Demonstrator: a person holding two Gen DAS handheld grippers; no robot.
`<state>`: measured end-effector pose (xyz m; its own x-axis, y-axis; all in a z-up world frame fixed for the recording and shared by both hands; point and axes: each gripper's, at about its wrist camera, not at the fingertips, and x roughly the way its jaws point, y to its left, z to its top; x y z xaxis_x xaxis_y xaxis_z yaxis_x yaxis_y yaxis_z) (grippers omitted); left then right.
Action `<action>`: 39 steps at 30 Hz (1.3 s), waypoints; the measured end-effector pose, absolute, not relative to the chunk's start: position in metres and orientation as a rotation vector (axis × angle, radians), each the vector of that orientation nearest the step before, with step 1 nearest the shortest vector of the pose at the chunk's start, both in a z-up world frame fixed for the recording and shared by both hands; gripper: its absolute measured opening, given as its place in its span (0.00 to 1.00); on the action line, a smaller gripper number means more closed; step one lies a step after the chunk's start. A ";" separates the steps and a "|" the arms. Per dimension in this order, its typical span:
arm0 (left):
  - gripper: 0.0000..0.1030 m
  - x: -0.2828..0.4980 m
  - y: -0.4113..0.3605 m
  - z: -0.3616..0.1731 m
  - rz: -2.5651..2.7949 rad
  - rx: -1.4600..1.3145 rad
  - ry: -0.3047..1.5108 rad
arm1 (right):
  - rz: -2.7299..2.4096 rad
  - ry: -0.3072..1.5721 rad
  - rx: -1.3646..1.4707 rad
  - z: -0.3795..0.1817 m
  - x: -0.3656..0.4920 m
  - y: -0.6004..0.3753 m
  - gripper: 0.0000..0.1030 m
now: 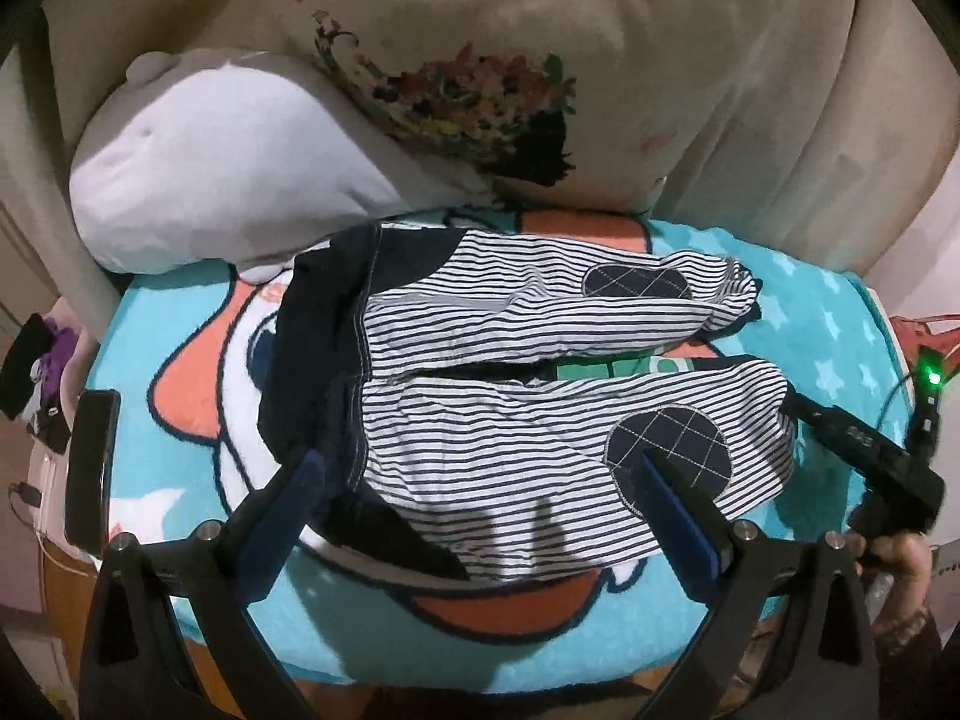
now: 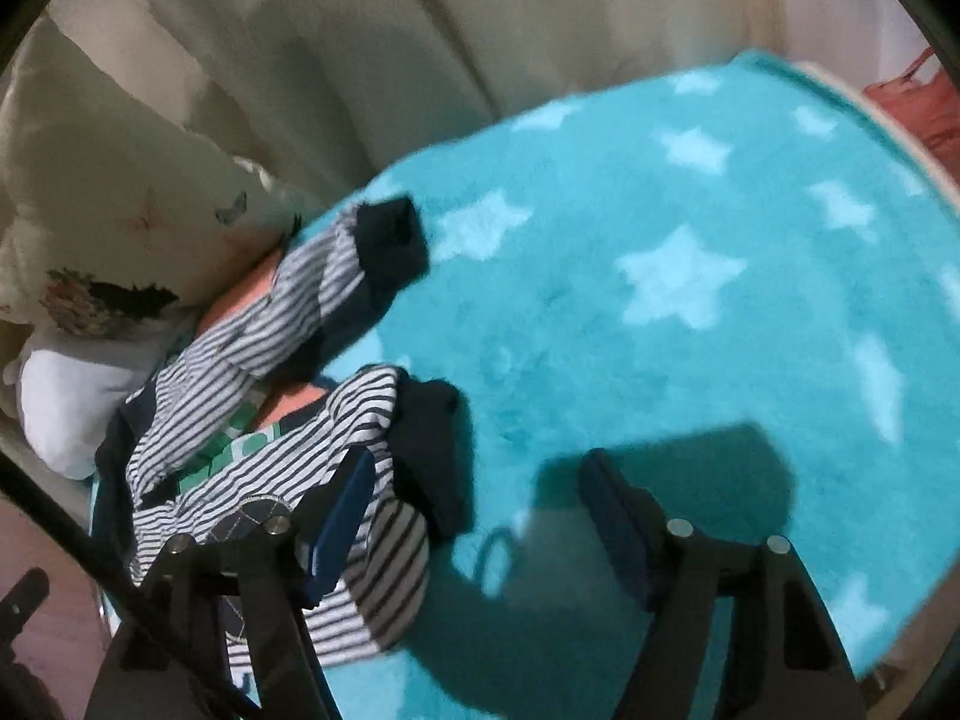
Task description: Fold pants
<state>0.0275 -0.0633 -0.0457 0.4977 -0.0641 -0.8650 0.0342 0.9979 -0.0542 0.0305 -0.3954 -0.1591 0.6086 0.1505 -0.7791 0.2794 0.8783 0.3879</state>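
Across a turquoise star-patterned blanket with a cartoon figure on it, the striped pants lie spread flat, their dark waistband toward the left of the left wrist view and both legs running off to the right. At the far left of that view a white plush pillow rests behind the blanket, just beside a cream cushion with a flower print, which leans against pale curtains. Each leg carries a round navy checked knee patch. The left gripper hovers over the nearer leg with its jaws wide apart and nothing between the pads. Farther right, the right gripper shows in a person's hand, near the cuff of the nearer leg.

From the right wrist view, the right gripper has its jaws standing apart above the blanket; its left finger overlaps the striped leg beside the dark cuff, its right finger over bare blanket. No fabric is pinched.
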 end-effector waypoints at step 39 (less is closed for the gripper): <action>0.99 0.055 0.067 -0.067 0.314 -0.356 1.074 | -0.234 0.918 0.489 -0.132 0.107 -0.452 0.05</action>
<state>0.0550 0.0672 -0.0669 0.4429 0.0770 -0.8933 -0.4169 0.8997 -0.1292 0.1068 -0.4522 -0.1322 0.5925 0.0115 -0.8055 0.3965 0.8663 0.3040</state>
